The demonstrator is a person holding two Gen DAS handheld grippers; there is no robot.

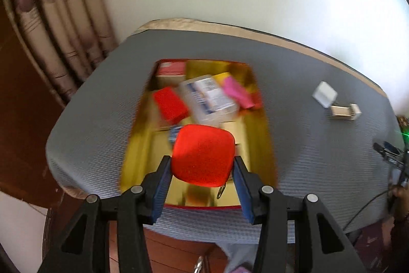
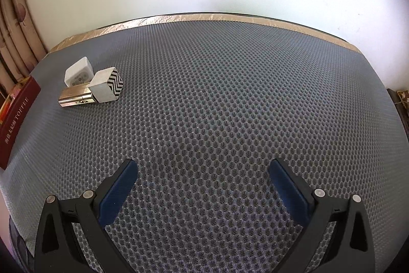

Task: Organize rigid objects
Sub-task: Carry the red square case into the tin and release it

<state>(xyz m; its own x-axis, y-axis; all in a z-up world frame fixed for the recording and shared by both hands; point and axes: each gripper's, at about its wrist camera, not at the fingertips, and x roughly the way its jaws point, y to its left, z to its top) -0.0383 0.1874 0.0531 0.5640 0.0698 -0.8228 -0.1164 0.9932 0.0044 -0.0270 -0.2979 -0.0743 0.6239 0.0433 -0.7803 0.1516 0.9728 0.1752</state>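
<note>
My left gripper (image 1: 202, 164) is shut on a red rounded-square case (image 1: 203, 154) with a small metal ring at its lower edge. It holds the case above the near end of a gold-lined tin box (image 1: 260, 124) with a red rim. Inside the box lie a red block (image 1: 170, 102), a clear plastic box with a printed label (image 1: 208, 97), a pink packet (image 1: 236, 91) and a red carton (image 1: 170, 68). My right gripper (image 2: 203, 172) stands open over bare grey mat, nothing between its fingers. A white cube (image 2: 78, 72), a zigzag-patterned white block (image 2: 107, 87) and a gold metal piece (image 2: 74, 95) lie at the mat's far left.
The grey mesh mat (image 2: 230, 106) covers a table against a white wall. The tin box's red side (image 2: 18, 117) shows at the left edge of the right wrist view. A curtain (image 1: 58, 24) hangs at the left. Cables and a hand (image 1: 400, 193) sit by the right edge.
</note>
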